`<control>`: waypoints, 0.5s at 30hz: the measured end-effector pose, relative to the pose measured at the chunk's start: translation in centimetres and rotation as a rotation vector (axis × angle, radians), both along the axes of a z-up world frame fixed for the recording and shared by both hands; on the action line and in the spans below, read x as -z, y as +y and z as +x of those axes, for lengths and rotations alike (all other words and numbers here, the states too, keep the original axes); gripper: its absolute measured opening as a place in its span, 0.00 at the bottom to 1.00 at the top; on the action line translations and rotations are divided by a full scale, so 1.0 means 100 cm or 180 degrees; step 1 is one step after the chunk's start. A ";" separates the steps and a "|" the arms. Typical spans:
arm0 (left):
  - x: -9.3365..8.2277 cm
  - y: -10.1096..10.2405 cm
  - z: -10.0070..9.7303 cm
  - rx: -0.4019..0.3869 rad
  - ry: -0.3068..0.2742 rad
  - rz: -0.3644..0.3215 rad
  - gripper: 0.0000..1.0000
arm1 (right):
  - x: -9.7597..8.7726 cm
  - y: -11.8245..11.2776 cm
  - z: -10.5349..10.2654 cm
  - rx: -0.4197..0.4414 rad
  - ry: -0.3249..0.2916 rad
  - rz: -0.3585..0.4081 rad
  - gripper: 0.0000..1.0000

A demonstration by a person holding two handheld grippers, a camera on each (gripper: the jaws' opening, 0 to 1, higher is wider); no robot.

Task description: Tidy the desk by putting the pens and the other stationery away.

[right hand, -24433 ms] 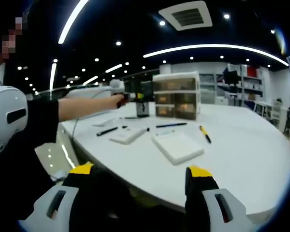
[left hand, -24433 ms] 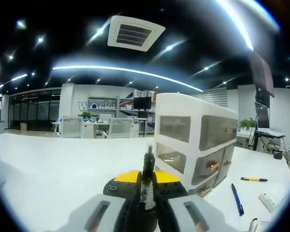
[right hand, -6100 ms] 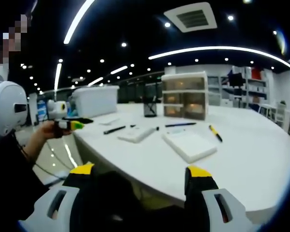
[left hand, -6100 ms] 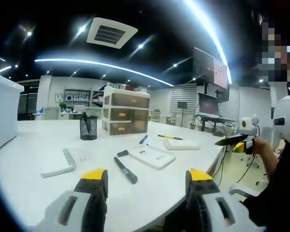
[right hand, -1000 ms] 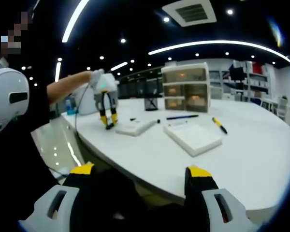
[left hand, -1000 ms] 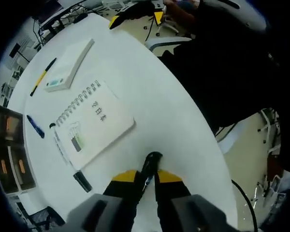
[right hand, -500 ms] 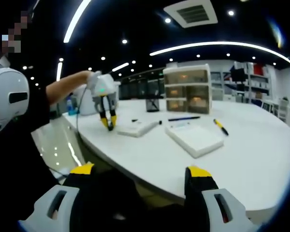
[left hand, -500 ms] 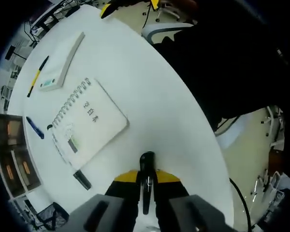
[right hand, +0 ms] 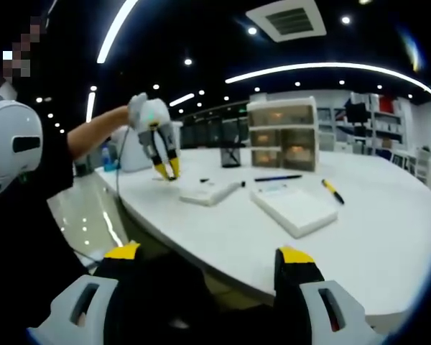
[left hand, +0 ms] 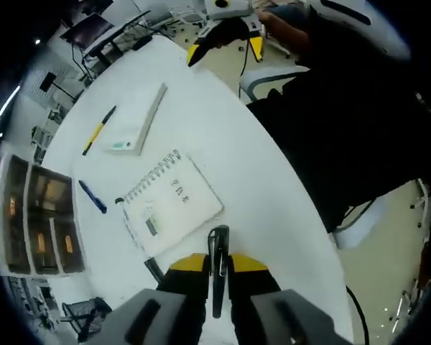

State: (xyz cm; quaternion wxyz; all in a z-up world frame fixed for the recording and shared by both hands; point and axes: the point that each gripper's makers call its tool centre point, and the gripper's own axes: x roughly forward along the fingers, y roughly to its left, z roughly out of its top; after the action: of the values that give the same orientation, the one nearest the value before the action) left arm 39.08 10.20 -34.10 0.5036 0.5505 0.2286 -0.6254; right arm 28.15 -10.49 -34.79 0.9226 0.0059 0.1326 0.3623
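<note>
In the left gripper view my left gripper (left hand: 217,267) is shut on a black pen (left hand: 218,241) and hangs over the white desk (left hand: 244,165). Below it lie a spiral notebook (left hand: 174,203), a black marker (left hand: 152,269), a blue pen (left hand: 92,196), a yellow pen (left hand: 98,130) and a white pad (left hand: 138,118). In the right gripper view my right gripper (right hand: 208,253) stands open and holds nothing, off the desk's near edge. There the left gripper (right hand: 165,171) is raised above the notebook (right hand: 208,192), with the pad (right hand: 294,208) to its right.
A drawer unit (right hand: 280,144) and a black mesh pen cup (right hand: 230,154) stand at the back of the desk; the unit (left hand: 36,223) is at the left in the left gripper view. A white bin (right hand: 126,158) is behind the raised hand. The person's dark clothes (left hand: 345,122) border the desk edge.
My left gripper has lifted off the desk with the black pen in it and now hangs higher above the notebook. The right gripper has stayed open and in place.
</note>
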 end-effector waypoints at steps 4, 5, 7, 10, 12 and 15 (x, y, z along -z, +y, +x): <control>-0.027 -0.012 0.011 -0.0114 -0.0202 -0.0535 0.11 | -0.003 0.003 -0.002 -0.0019 -0.0021 -0.0005 0.70; -0.036 -0.015 0.015 -0.0144 -0.0281 -0.0699 0.11 | -0.003 0.004 -0.002 -0.0024 -0.0024 -0.0004 0.70; -0.047 -0.017 0.020 -0.0249 -0.0346 -0.0939 0.11 | -0.004 0.006 -0.003 -0.0036 -0.0031 -0.0004 0.70; -0.059 -0.016 0.029 -0.0356 -0.0499 -0.1198 0.11 | -0.005 0.008 -0.004 -0.0054 -0.0038 -0.0009 0.70; -0.066 -0.015 0.034 -0.0489 -0.0502 -0.1410 0.11 | -0.006 0.010 -0.005 -0.0064 -0.0048 -0.0010 0.70; -0.082 -0.011 0.047 -0.0812 -0.0570 -0.1792 0.11 | -0.008 0.010 -0.005 -0.0068 -0.0061 -0.0011 0.70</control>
State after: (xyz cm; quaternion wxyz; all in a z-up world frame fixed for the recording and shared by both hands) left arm 43.81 9.09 -25.85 0.7285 0.4093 0.0686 -0.5451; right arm 27.65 -9.47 -33.98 0.9199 -0.0006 0.1244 0.3719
